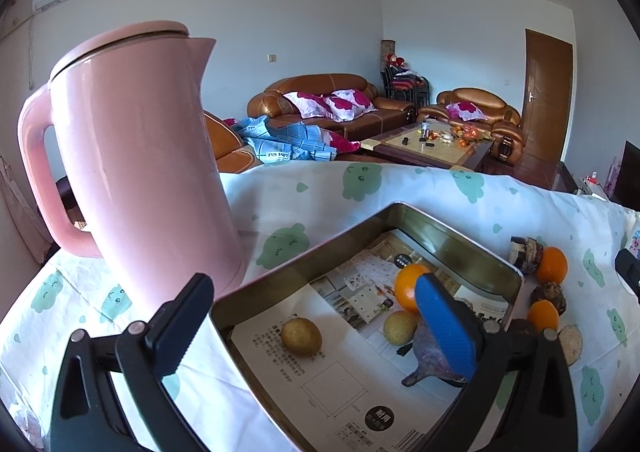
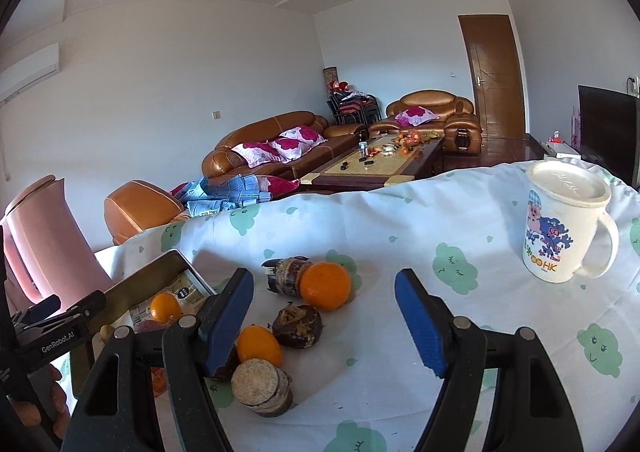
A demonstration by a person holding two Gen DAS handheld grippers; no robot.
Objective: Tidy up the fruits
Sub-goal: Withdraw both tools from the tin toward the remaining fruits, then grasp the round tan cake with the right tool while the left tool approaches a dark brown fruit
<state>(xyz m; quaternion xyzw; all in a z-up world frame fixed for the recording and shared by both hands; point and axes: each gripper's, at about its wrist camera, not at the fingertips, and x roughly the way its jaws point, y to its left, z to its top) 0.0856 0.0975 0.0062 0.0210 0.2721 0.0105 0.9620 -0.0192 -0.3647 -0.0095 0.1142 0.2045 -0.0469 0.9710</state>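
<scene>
Left wrist view: pink kettle point(image 1: 136, 167) at left, upright on cloud-print tablecloth point(image 1: 320, 191); metal tin point(image 1: 460, 236) at lower centre, paper-lined, holding one orange point(image 1: 406, 288), two yellowish round fruits point(image 1: 301, 335) and a purple-grey piece point(image 1: 434, 352). Left gripper point(image 1: 316, 328) over the tin, jaws wide apart, nothing between the pads. Right wrist view: large orange point(image 2: 326, 286) at centre, small orange point(image 2: 259, 346) below it, dark brown knobbly pieces point(image 2: 298, 326) and a cut pale-faced piece point(image 2: 260, 384) close around, all on the cloth outside the tin. Right gripper point(image 2: 332, 324) above this cluster, jaws apart, gripping nothing. White lidded mug point(image 2: 560, 223) at right, well apart from the fruit.
</scene>
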